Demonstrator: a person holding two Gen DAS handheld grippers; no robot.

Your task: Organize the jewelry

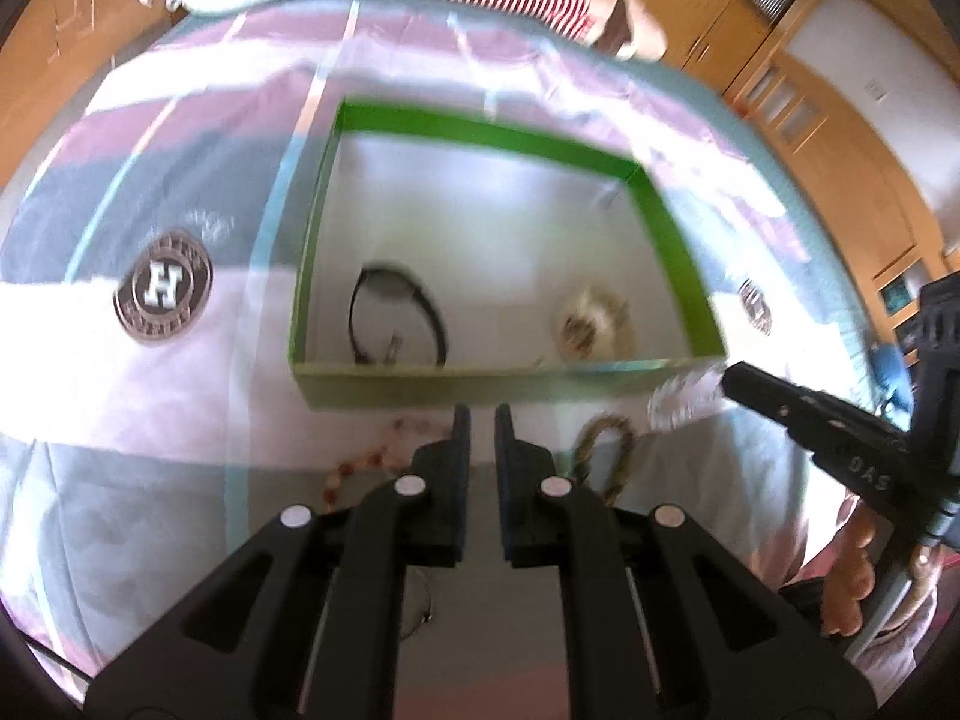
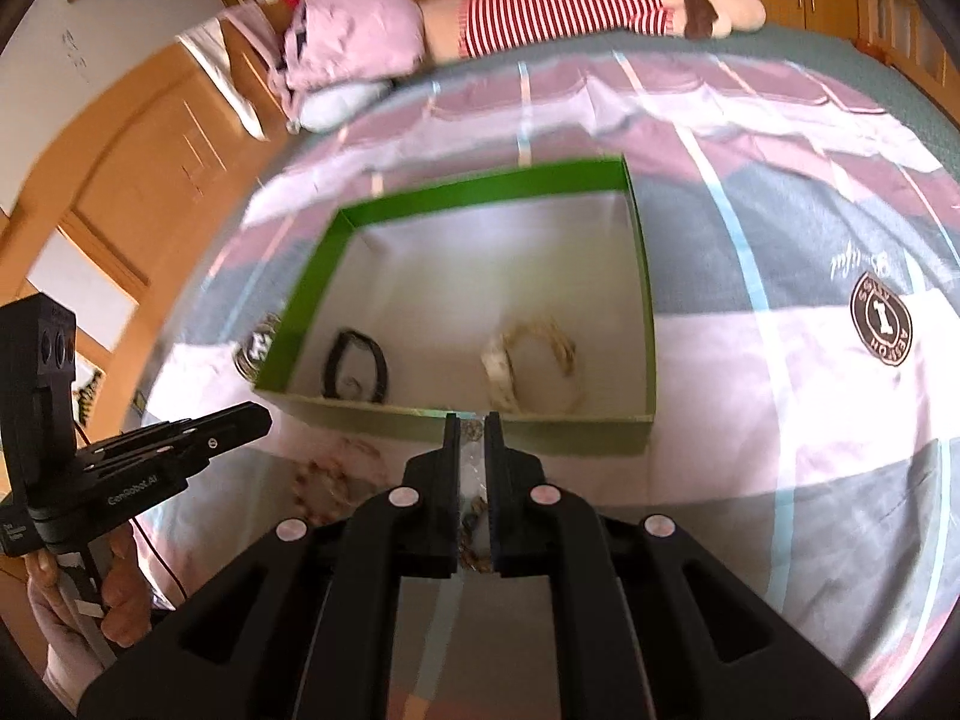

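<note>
Green card forms the box (image 1: 672,240) on the bedspread (image 1: 180,360); inside, a black band (image 1: 420,300) is seen left, a pale bracelet (image 1: 594,324) right. Before it, the left gripper (image 1: 482,420) is held narrowly parted and empty; a clear bracelet (image 1: 684,399) is pinched by the right gripper (image 2: 472,429).

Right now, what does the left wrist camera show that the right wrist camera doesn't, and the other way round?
Only the left wrist view shows the right tongs from the side, carrying a clear sparkly piece, and a braided rope ring on the bedspread. Only the right wrist view shows the left tongs from outside, with nothing visible in them, and a round badge with a 1. Both show the green box holding a black bracelet and a pale bracelet, and brown beads outside it.
</note>
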